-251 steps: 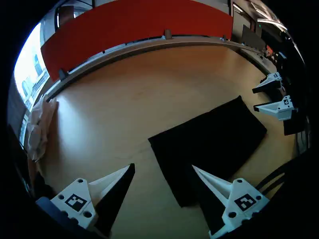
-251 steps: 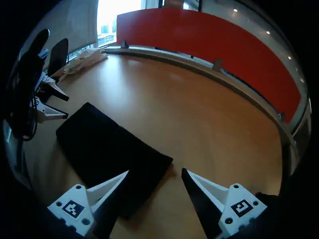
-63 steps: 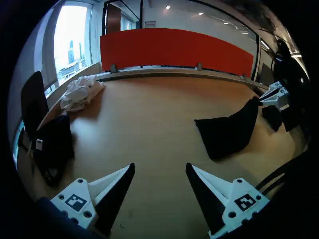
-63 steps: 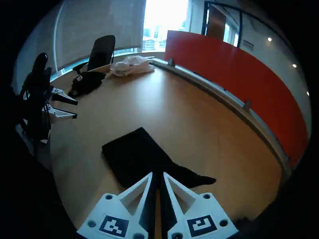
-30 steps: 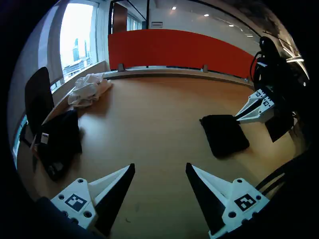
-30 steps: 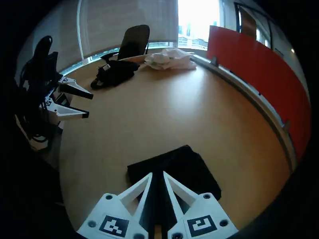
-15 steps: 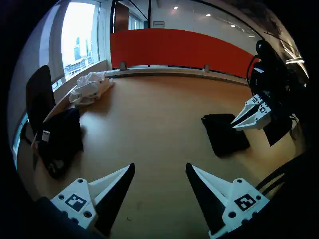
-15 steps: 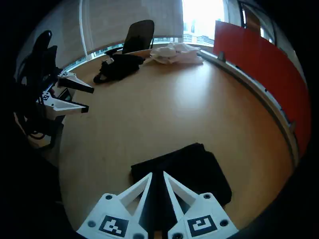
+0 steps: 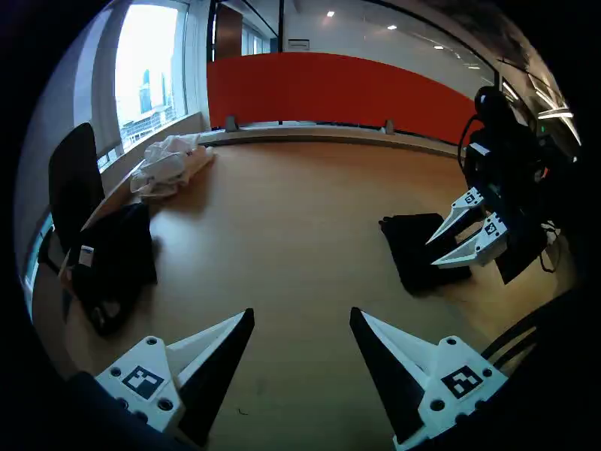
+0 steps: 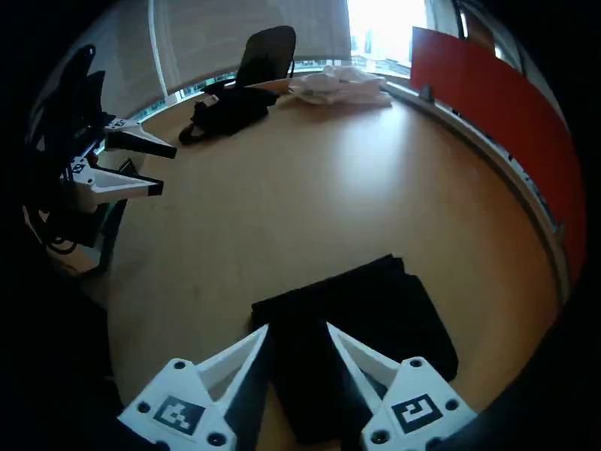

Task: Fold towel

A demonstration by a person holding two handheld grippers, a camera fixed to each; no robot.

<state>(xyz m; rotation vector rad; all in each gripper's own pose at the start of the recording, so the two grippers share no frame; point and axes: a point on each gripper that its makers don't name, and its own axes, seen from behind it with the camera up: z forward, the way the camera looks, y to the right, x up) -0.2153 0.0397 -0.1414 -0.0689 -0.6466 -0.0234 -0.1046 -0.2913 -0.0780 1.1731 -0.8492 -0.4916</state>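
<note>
The towel (image 10: 376, 316), black and folded into a thick, compact rectangle, lay flat on the wooden table (image 10: 315, 195), just in front of my right gripper (image 10: 297, 331). That gripper's fingers stood parted above the towel's near edge, with dark cloth showing in the gap. I could not tell whether they touched it.

In the left gripper view the towel (image 9: 409, 244) sat toward the right of the table (image 9: 285, 218). The right gripper (image 9: 432, 254) was at its edge there, jaws apart.

My left gripper (image 9: 300, 312) was spread wide over bare wood, holding nothing, well apart from the towel. In the right gripper view the left gripper (image 10: 167, 171) showed at the table's left edge.

Farther out, a black bag (image 9: 113, 263) slumped near the table's corner, beside an office chair (image 9: 71, 180). A crumpled white cloth bundle (image 9: 169, 161) lay beyond it. A red partition (image 9: 338, 86) ran along the far edge of the table.
</note>
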